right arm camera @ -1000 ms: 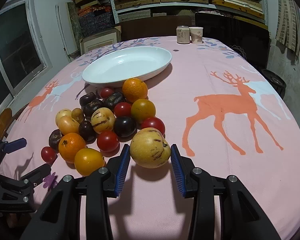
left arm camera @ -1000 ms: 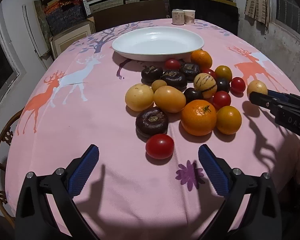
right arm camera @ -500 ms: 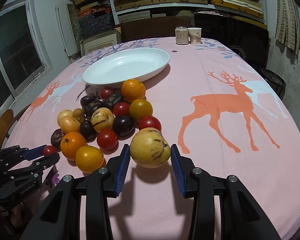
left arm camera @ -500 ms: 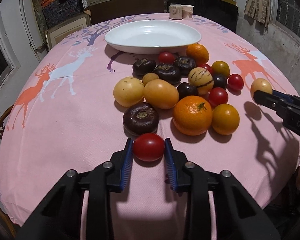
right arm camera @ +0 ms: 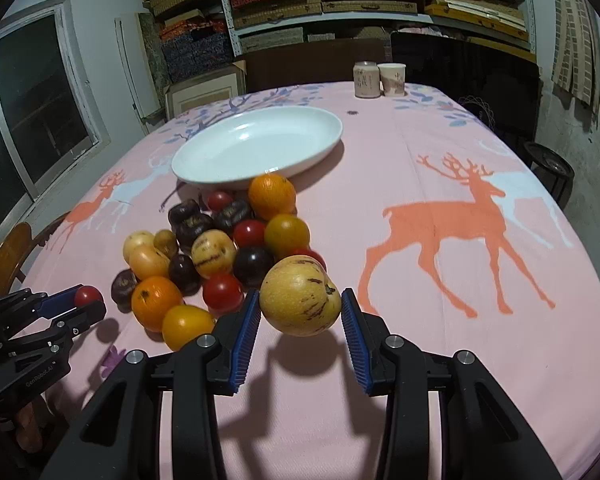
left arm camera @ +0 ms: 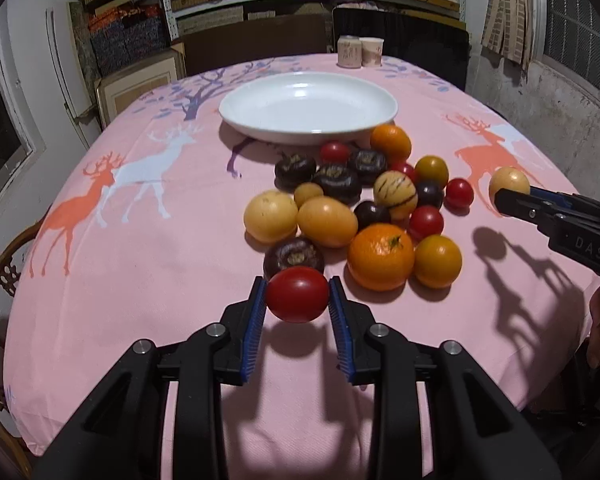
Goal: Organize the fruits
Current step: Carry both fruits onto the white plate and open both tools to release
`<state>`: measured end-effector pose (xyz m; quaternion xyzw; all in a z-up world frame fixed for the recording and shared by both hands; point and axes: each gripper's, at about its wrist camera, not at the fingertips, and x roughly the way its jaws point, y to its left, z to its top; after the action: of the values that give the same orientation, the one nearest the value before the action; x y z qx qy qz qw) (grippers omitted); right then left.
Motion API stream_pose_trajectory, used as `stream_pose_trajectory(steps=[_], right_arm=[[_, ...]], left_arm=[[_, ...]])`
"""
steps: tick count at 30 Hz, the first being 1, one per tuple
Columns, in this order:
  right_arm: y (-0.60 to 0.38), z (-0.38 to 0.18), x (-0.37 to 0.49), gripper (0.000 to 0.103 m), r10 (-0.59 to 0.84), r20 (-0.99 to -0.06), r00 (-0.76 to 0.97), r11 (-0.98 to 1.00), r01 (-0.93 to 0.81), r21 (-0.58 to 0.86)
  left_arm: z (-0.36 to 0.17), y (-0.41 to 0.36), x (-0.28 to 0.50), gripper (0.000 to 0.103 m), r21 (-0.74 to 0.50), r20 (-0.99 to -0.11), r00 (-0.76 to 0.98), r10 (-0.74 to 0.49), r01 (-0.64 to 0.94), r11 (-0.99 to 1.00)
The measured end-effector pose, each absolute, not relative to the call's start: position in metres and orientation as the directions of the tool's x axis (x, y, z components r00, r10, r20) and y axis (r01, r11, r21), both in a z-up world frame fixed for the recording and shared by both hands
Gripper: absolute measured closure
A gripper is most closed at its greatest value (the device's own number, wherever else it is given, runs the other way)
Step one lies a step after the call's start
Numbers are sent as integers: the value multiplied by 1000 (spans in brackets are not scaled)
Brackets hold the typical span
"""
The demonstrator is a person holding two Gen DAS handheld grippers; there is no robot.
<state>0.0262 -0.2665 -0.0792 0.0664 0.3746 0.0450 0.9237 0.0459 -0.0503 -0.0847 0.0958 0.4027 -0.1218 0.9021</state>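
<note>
My left gripper [left arm camera: 297,296] is shut on a red tomato [left arm camera: 297,294] and holds it lifted above the pink cloth, its shadow below. My right gripper [right arm camera: 300,304] is shut on a yellow speckled melon fruit [right arm camera: 299,295], also lifted off the cloth. In the left wrist view the right gripper [left arm camera: 508,196] shows at the right with that fruit [left arm camera: 509,182]. In the right wrist view the left gripper [right arm camera: 85,303] shows at the lower left with the tomato [right arm camera: 87,294]. A pile of mixed fruits [left arm camera: 364,204] lies before an empty white oval dish [left arm camera: 308,108].
Two paper cups [left arm camera: 360,52] stand at the table's far edge. A dark chair [left arm camera: 400,40] stands behind the table, a wooden chair [left arm camera: 4,280] at the left. Shelves with boxes line the back wall. A large orange [left arm camera: 381,256] lies nearest the left gripper.
My left gripper closed on the red tomato and lifted it off the cloth. My right gripper, holding the yellow fruit, raised it off the cloth too.
</note>
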Motion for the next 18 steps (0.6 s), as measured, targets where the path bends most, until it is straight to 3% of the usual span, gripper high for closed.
stream_pose_trajectory(steps=[9,12,18], right_arm=[[-277,-17,80,61,204,-627,752,977,-114,182],[-279,-1,117,61,236,-613,754,970,-142,199],[-279,-9,227,61,306,-637,708,950,-183,254]], left_arm=[[-34,-55,100,72,44,-688,690,-225,349,936],[-20,-64,143,72,64,-656,719,-229,355,932],[-24,-81,259,72,-11,-683,677,-274,365,931]])
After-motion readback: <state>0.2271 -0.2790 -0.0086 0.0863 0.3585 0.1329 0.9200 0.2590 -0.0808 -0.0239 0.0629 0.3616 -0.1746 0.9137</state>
